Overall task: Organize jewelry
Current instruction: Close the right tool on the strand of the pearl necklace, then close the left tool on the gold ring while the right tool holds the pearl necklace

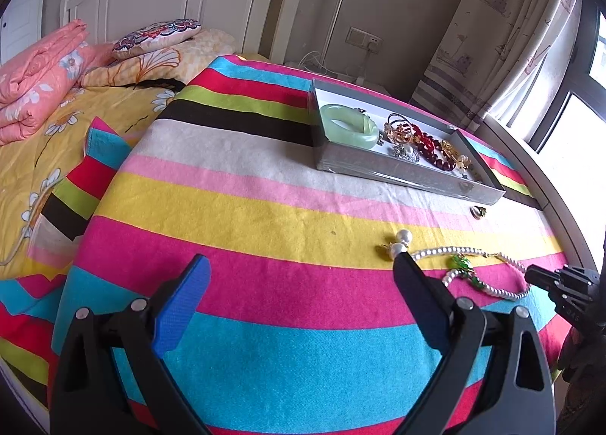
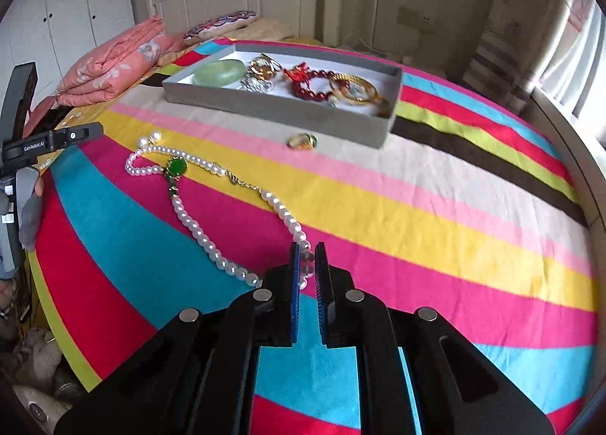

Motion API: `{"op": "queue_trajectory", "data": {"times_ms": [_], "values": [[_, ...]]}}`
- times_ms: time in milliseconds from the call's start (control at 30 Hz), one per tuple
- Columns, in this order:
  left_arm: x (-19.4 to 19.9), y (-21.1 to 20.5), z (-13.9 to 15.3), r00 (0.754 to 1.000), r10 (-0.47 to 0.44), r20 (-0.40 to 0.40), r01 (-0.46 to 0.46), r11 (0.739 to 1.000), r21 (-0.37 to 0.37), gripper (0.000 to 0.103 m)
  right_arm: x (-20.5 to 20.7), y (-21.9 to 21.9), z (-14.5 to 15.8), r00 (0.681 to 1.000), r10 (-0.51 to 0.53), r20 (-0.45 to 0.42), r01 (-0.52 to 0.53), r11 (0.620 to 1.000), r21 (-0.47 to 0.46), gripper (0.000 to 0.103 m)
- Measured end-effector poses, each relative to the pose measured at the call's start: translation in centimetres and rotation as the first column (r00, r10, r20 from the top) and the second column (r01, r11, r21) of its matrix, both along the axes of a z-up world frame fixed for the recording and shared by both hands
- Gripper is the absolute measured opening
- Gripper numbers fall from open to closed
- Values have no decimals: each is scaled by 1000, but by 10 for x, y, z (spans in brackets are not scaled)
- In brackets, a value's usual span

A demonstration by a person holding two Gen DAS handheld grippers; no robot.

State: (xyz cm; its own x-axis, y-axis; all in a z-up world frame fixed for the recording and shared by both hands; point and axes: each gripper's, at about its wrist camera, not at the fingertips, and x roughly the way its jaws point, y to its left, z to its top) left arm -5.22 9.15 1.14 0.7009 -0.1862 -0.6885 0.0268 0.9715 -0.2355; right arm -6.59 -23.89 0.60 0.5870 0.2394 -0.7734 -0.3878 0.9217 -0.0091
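Observation:
A pearl necklace [image 2: 197,230] with a green pendant [image 2: 176,167] lies in a loop on the striped cloth. My right gripper [image 2: 307,249] is shut on the necklace's near end, pearls showing between its blue pads. The left wrist view shows the same necklace [image 1: 488,285] with the right gripper [image 1: 530,275] at its right end. My left gripper [image 1: 301,261] stands open above the cloth, holding nothing. Its right finger is just in front of two pearl earrings [image 1: 399,242]. A gold ring with a green stone [image 2: 303,141] lies in front of the grey tray [image 2: 280,109].
The tray holds a jade bangle [image 1: 348,126], a red bead bracelet [image 2: 314,88] and gold pieces. Folded pink bedding [image 1: 41,71] and pillows lie on the bed to the left. A window and curtain [image 1: 503,37] are on the right, past the round table's edge.

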Motion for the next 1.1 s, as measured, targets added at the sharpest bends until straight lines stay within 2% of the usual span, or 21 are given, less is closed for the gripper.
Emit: {"op": "queue_trajectory", "data": {"times_ms": [100, 167, 233, 267, 367, 433, 467, 533, 633, 700, 767, 900, 1000, 1100], "values": [[1, 0, -1, 1000, 4, -11, -4, 1000, 4, 96, 5, 3, -2, 1000, 9, -16, -8, 1000, 26, 15], [1, 0, -1, 1000, 3, -13, -3, 1000, 5, 96, 11, 12, -2, 999, 36, -15, -36, 999, 25, 25], [2, 0, -2, 1000, 1, -18, -1, 1000, 4, 96, 15, 20, -5, 998, 60, -21, -60, 998, 9, 45], [2, 0, -2, 1000, 0, -19, 0, 1000, 3, 96, 19, 25, -6, 997, 71, -28, -71, 997, -6, 45], [1, -1, -1, 1000, -1, -14, 1, 1000, 5, 96, 19, 32, -7, 996, 89, -18, -89, 996, -32, 44], [2, -6, 0, 1000, -17, -14, 17, 999, 28, 96, 16, 30, -7, 995, 97, -24, -97, 995, -12, 30], [1, -10, 1, 1000, -29, -11, 29, 998, 49, 96, 15, 28, -7, 995, 95, -22, -95, 995, -12, 25], [-1, -24, 5, 998, -57, 0, 56, 992, 112, 96, 10, 23, -7, 996, 92, -21, -92, 996, -10, 8], [1, -62, 11, 989, -147, -15, 148, 975, 167, 96, 1, 11, -7, 998, 57, 0, -57, 998, -18, 7], [6, -90, 16, 981, -195, -20, 195, 961, 197, 96, -6, 5, -3, 999, 21, 48, -20, 999, -37, 7], [15, -116, 19, 970, -239, -34, 241, 953, 185, 96, -14, 0, 2, 994, -12, 112, 21, 997, -76, 7], [38, -164, 23, 956, -290, -54, 294, 943, 153, 95, -21, -16, 6, 983, -66, 170, 83, 992, -92, 7], [56, -195, 19, 950, -304, -72, 312, 930, 195, 95, -22, -32, 8, 978, -102, 181, 117, 991, -71, 7], [73, -219, 9, 943, -316, -104, 332, 914, 232, 86, -26, -50, 8, 974, -132, 185, 143, 988, -48, 7]]}}
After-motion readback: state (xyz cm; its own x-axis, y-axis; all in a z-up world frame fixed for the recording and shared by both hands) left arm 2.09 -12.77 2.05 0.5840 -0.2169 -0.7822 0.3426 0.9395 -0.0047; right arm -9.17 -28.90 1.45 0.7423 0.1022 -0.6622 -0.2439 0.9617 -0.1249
